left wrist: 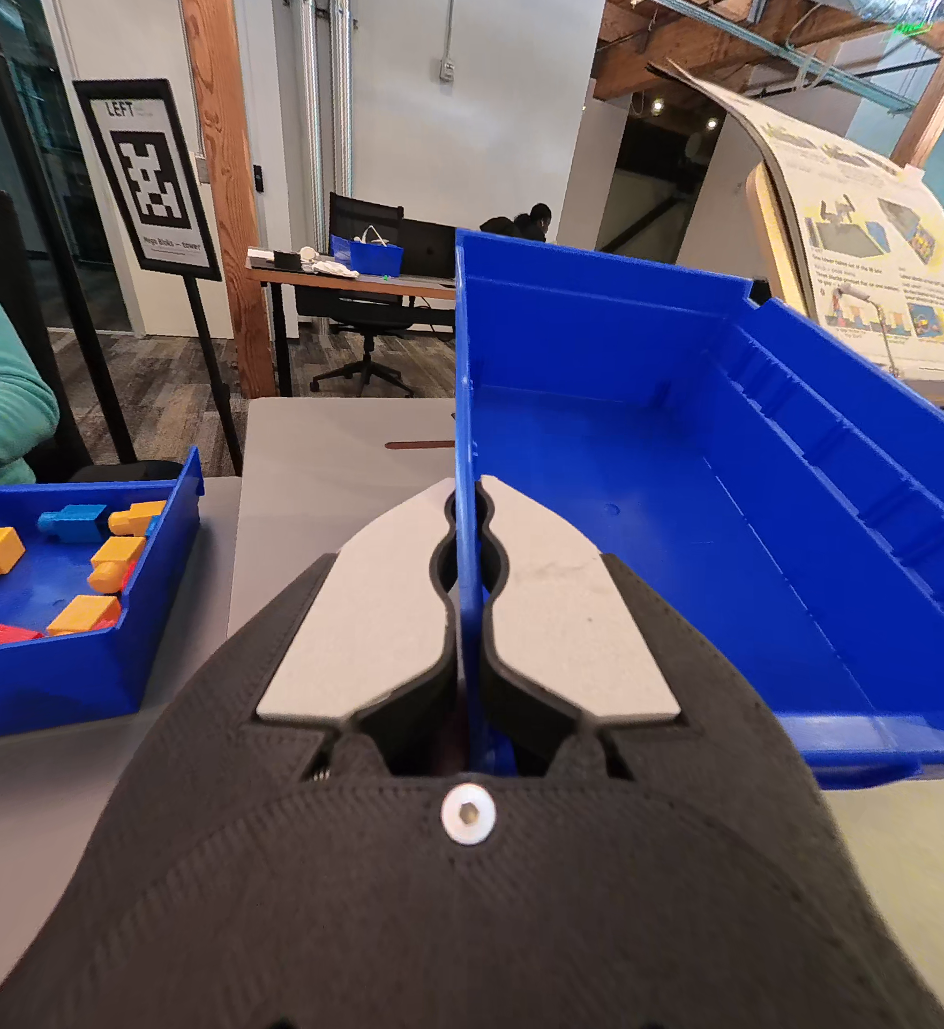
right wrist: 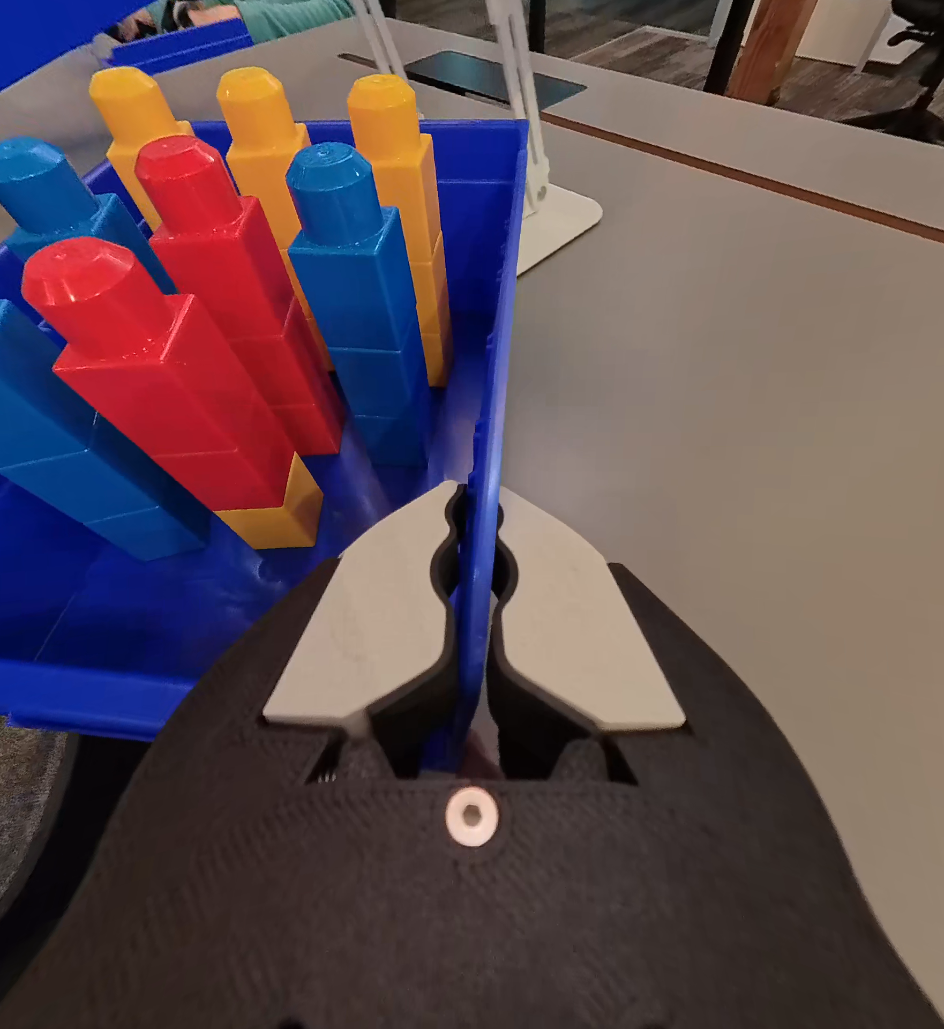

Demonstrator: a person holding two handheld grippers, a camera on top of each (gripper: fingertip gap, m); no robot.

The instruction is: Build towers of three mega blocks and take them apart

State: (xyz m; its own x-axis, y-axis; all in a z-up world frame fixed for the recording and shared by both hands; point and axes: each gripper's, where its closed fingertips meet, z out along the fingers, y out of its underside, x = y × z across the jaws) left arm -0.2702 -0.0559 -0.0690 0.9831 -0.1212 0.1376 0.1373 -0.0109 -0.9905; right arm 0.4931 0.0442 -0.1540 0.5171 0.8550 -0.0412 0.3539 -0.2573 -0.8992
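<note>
Printed text + marker on framed stand sign, small print on curved poster.

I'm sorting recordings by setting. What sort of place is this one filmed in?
Probably an open-plan office used for data collection: a black swivel office chair at a wooden desk, exposed timber ceiling beams, and a framed black-and-white marker sign.

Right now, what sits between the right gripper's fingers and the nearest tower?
In the right wrist view, the gripper clamps the bin wall. Between it and the red tower on a yellow base lies only bare blue bin floor.
</note>
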